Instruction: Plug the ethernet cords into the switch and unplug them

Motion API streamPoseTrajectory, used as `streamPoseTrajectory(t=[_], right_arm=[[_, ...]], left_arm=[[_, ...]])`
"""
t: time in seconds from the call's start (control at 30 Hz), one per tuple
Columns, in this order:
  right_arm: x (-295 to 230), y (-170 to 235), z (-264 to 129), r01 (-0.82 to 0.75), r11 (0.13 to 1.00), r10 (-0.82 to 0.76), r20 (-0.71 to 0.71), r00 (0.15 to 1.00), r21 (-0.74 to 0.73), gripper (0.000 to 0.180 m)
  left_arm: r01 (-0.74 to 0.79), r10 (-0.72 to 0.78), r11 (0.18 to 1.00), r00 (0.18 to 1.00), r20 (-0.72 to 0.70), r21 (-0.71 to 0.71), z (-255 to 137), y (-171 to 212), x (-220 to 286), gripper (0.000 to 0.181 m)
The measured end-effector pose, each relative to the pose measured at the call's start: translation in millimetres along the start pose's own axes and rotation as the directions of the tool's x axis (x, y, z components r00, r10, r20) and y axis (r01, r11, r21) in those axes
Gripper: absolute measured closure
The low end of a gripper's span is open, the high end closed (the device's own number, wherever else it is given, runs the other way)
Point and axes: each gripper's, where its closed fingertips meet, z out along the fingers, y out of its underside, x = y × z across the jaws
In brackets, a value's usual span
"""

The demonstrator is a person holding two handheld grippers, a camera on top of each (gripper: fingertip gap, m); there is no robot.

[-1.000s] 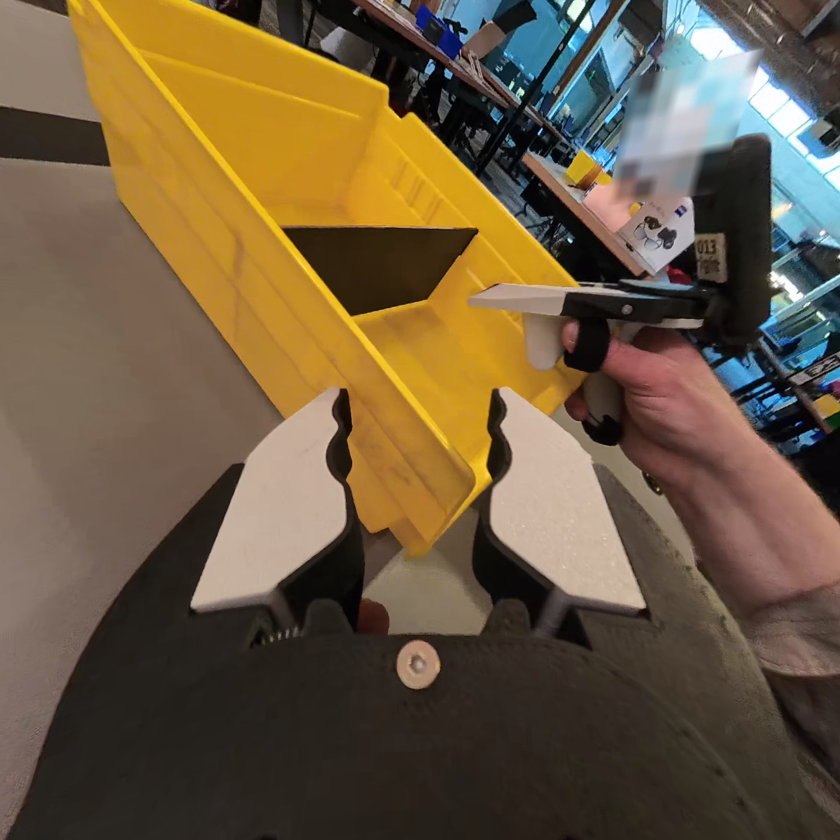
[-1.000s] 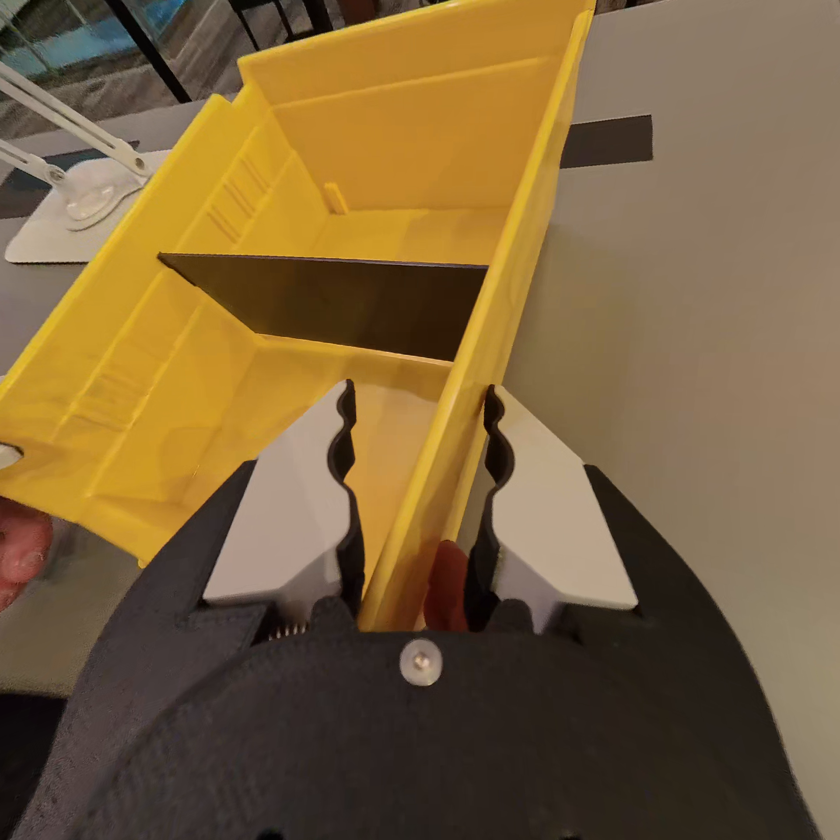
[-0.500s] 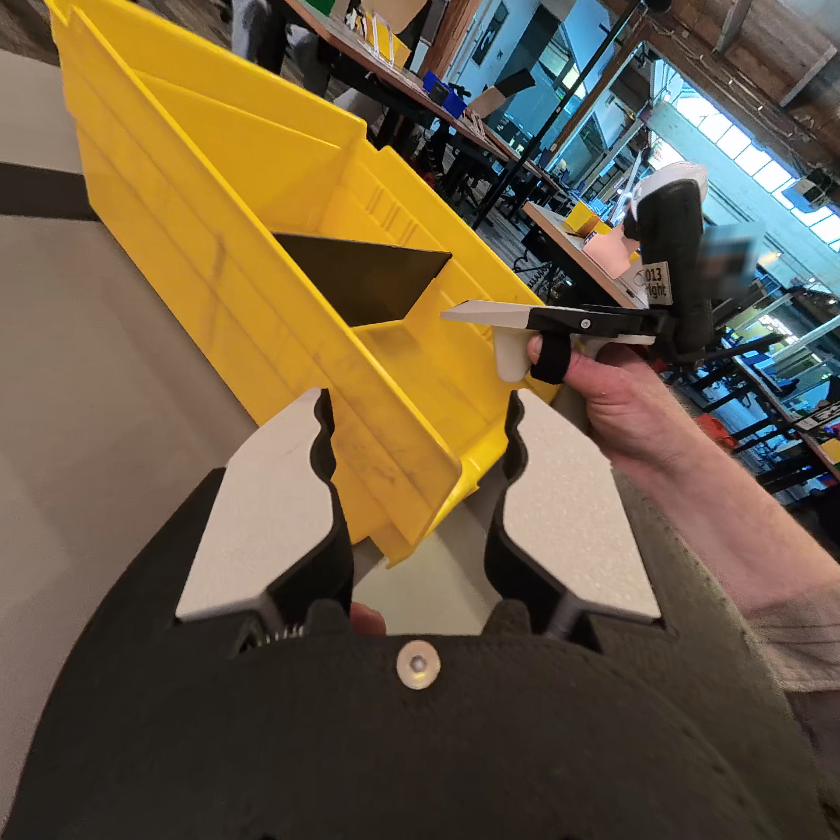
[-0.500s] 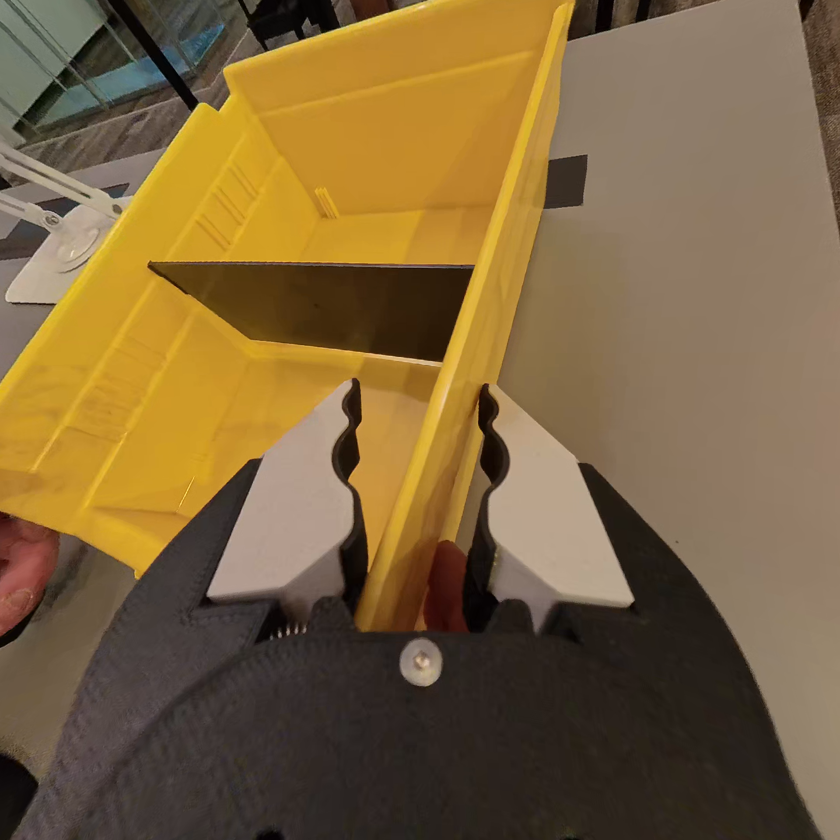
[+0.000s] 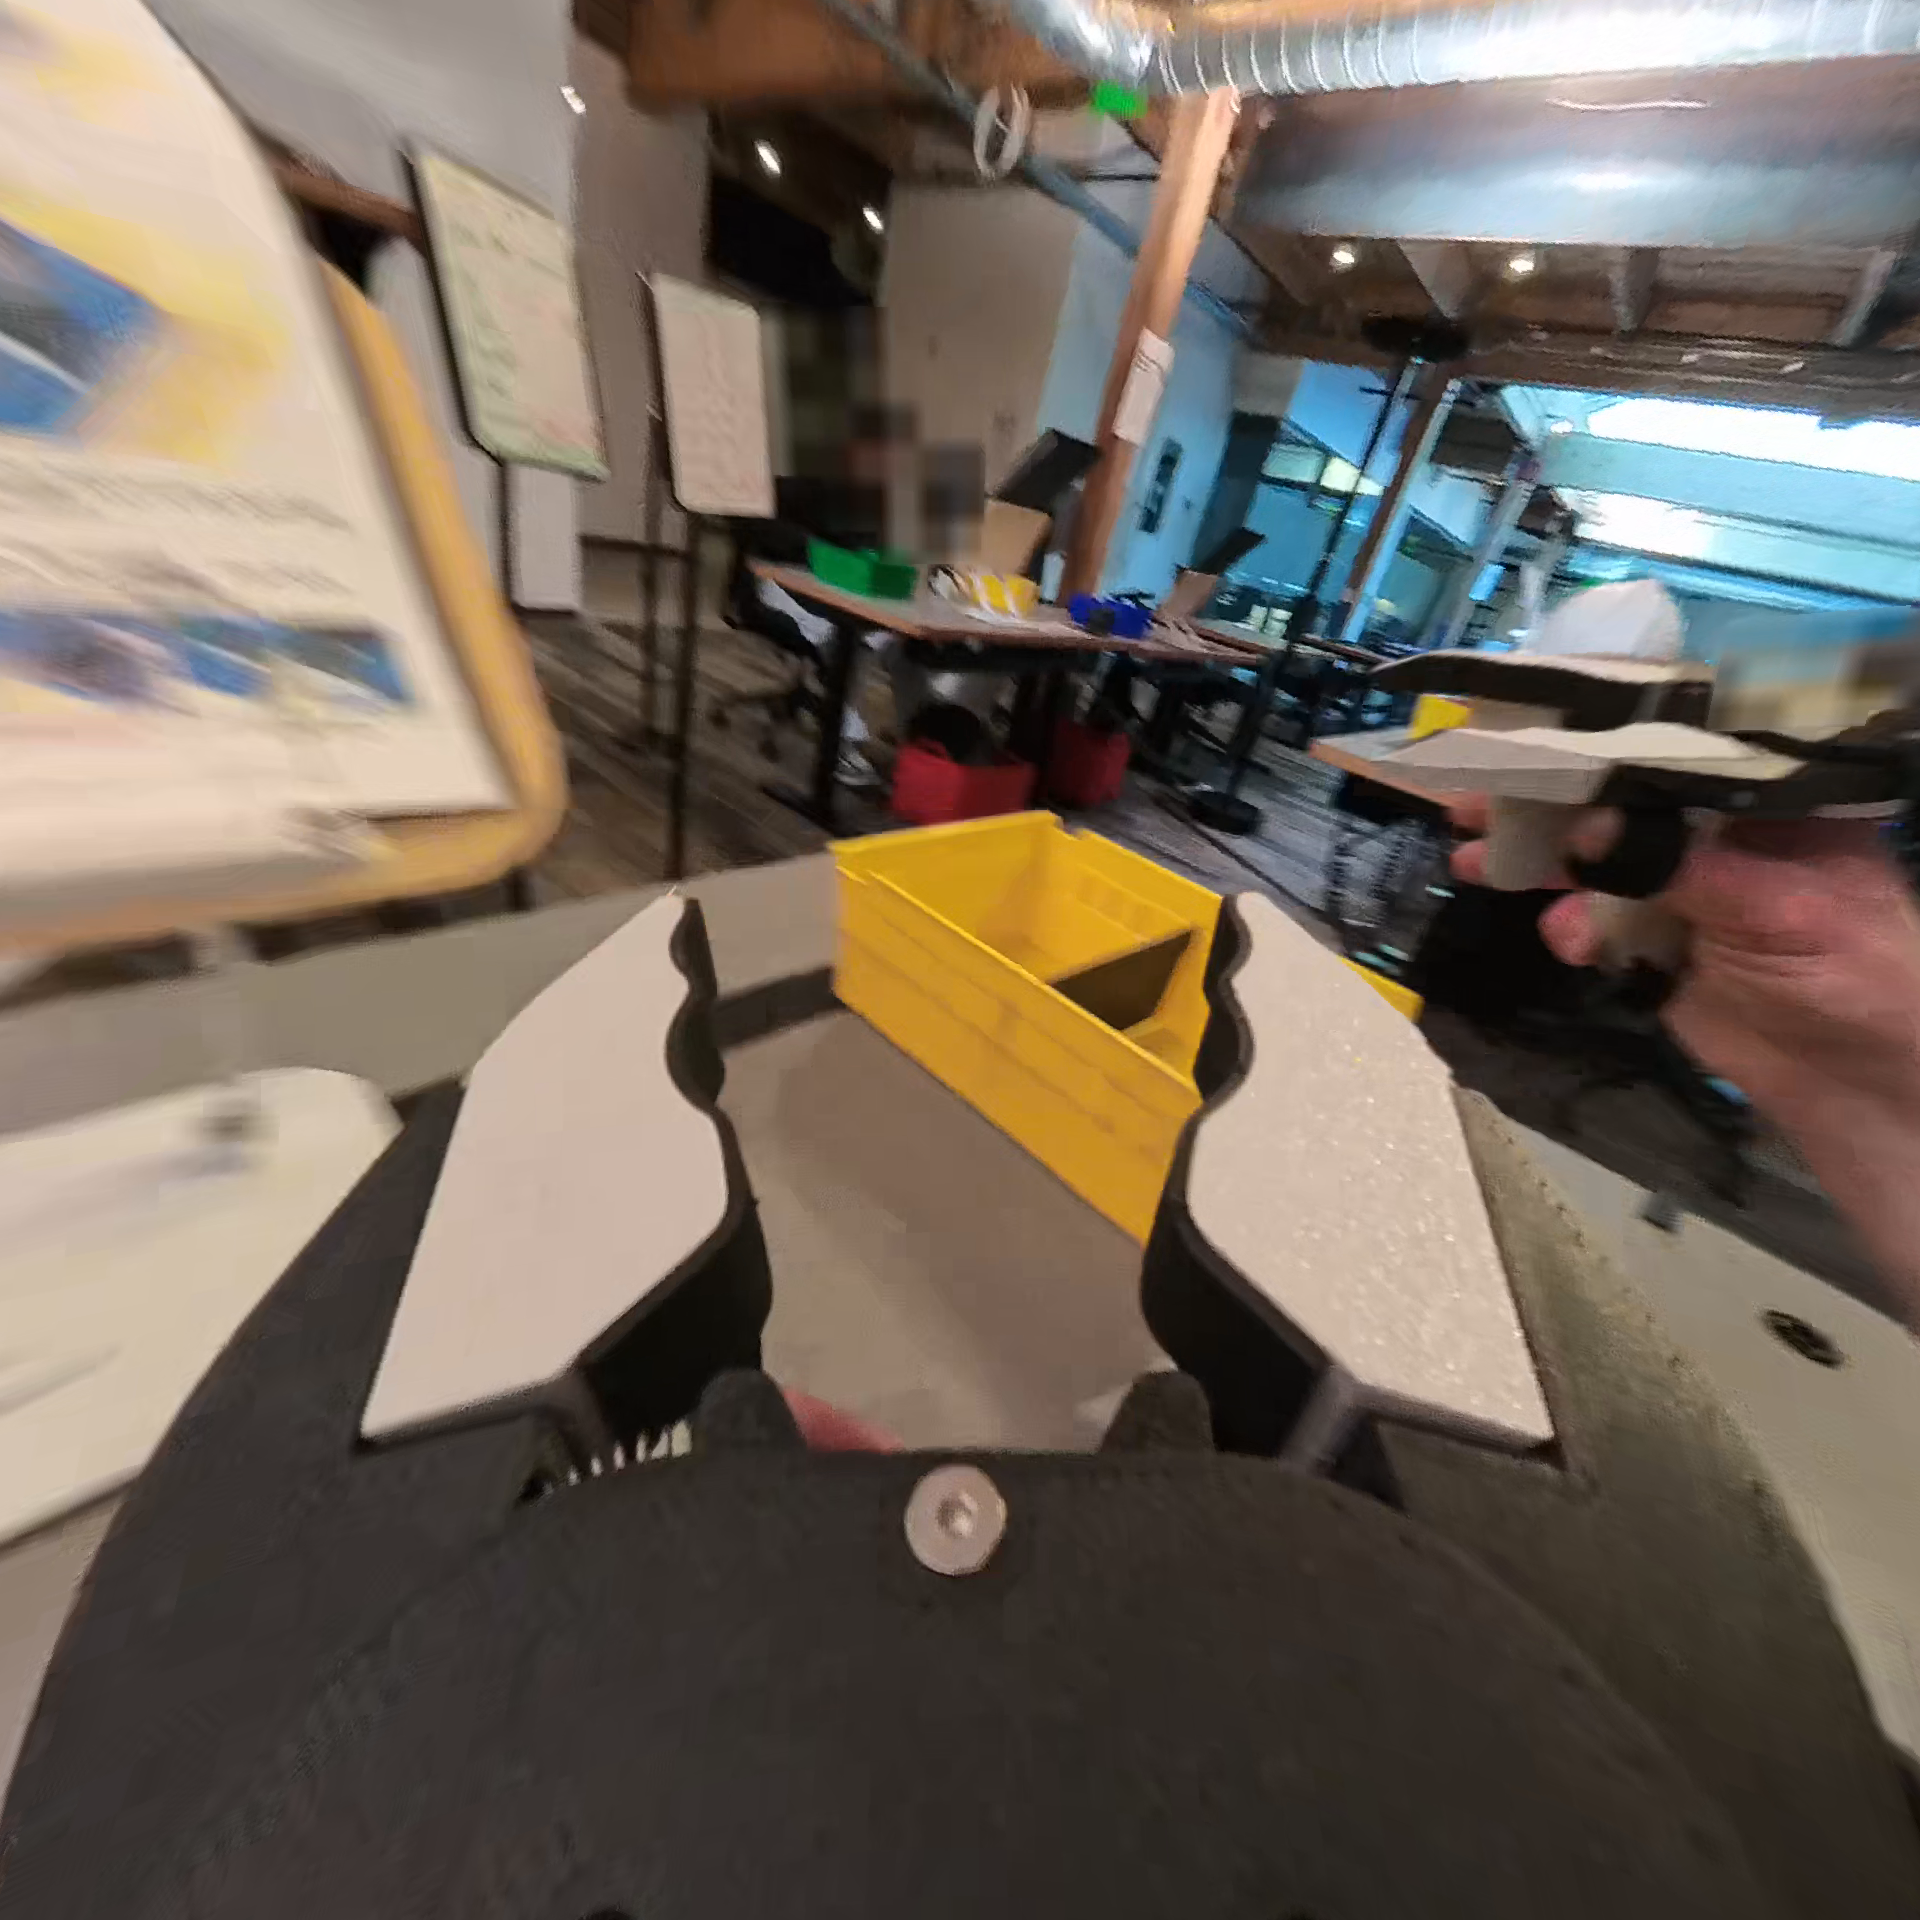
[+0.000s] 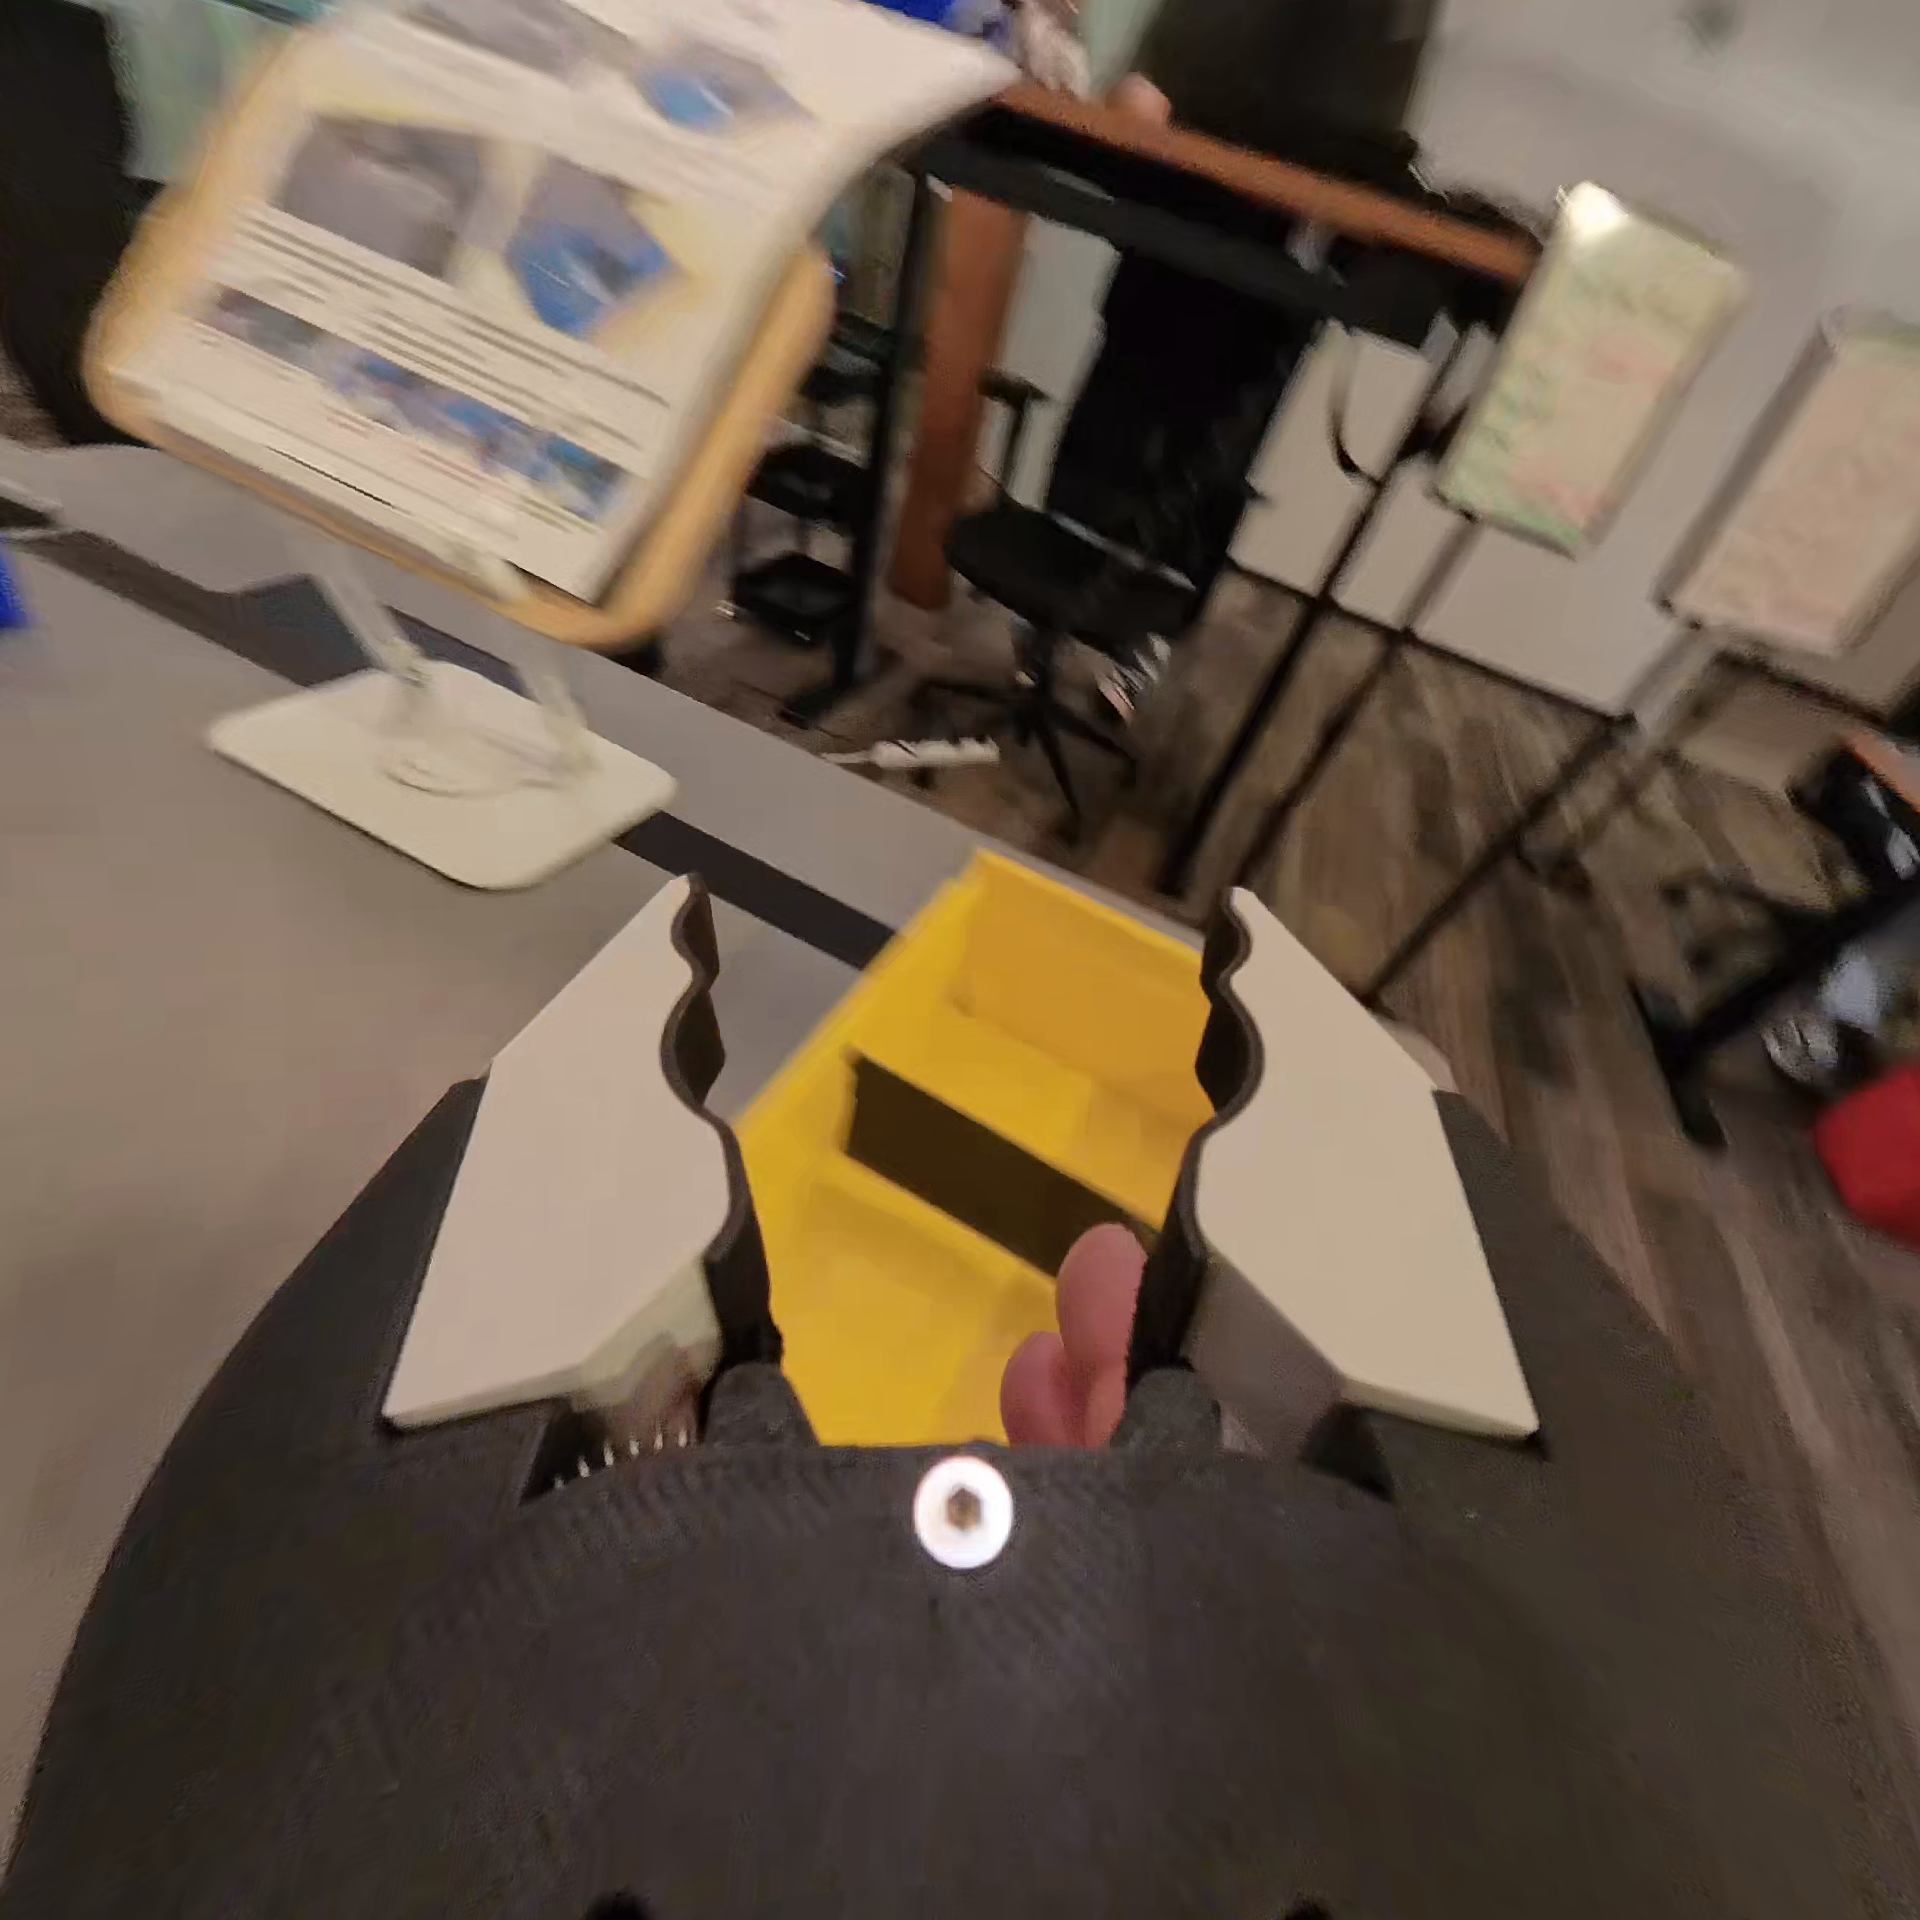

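Observation:
No ethernet cord or switch shows in either view. A yellow plastic bin (image 5: 997,977) with a black divider (image 5: 1127,982) stands on the grey table (image 5: 914,1226); it also shows in the right wrist view (image 6: 904,1288), and both halves that show look empty. My left gripper (image 5: 961,925) is open and empty, lifted and pulled back from the bin. My right gripper (image 6: 961,914) is open and empty above the bin's near end. It shows in the left wrist view (image 5: 1538,769) at the right, held in a hand (image 5: 1766,997).
A tilted document holder with a yellow frame (image 6: 447,312) stands on a white base (image 6: 436,790) at the table's left, also in the left wrist view (image 5: 208,520). A black tape strip (image 6: 769,883) crosses the table. Beyond the table edge are chairs, whiteboards and other tables.
Both grippers have let go of the bin's walls, opened wider, and lifted up and back. The bin now sits on the table farther off. Both views are motion-blurred.

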Motion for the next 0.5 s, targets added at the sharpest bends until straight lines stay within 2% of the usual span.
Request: streamPoseTrajectory(t=[0.13,0.2,0.27,0.33,0.37,0.4,0.43,0.5], right_arm=[[-100,-78,34,0.124,0.987,-0.14,0.185,0.973,0.099,0.082],[-143,-107,49,0.169,0.974,-0.202,0.242,0.949,0.151,0.079],[-177,-130,64,0.186,0.961,-0.239,0.28,0.93,0.206,0.081],[-204,-145,79,0.156,0.958,-0.233,0.339,0.912,0.239,0.082],[-216,-149,88,0.142,0.96,-0.226,0.37,0.901,0.24,0.083],[-227,-150,97,0.131,0.964,-0.218,0.405,0.888,0.233,0.084],[-241,-150,107,0.125,0.967,-0.214,0.446,0.869,0.22,0.084],[-265,-141,128,0.162,0.971,-0.23,0.5,0.835,0.177,0.082]], left_arm=[[-0.22,0.216,0.975,0.949,0.229,-0.01,-83,-65,-98,0.093],[-0.312,0.323,0.946,0.867,0.38,-0.092,-137,-90,-159,0.088],[-0.32,0.354,0.935,0.789,0.502,-0.156,-202,-111,-216,0.09],[-0.273,0.377,0.926,0.715,0.589,-0.261,-269,-113,-271,0.093],[-0.24,0.409,0.908,0.685,0.603,-0.344,-302,-104,-298,0.099],[-0.172,0.423,0.891,0.653,0.628,-0.42,-337,-91,-327,0.096],[-0.083,0.405,0.884,0.628,0.665,-0.46,-372,-75,-353,0.09],[0.074,0.31,0.894,0.61,0.729,-0.442,-428,-49,-386,0.085]])
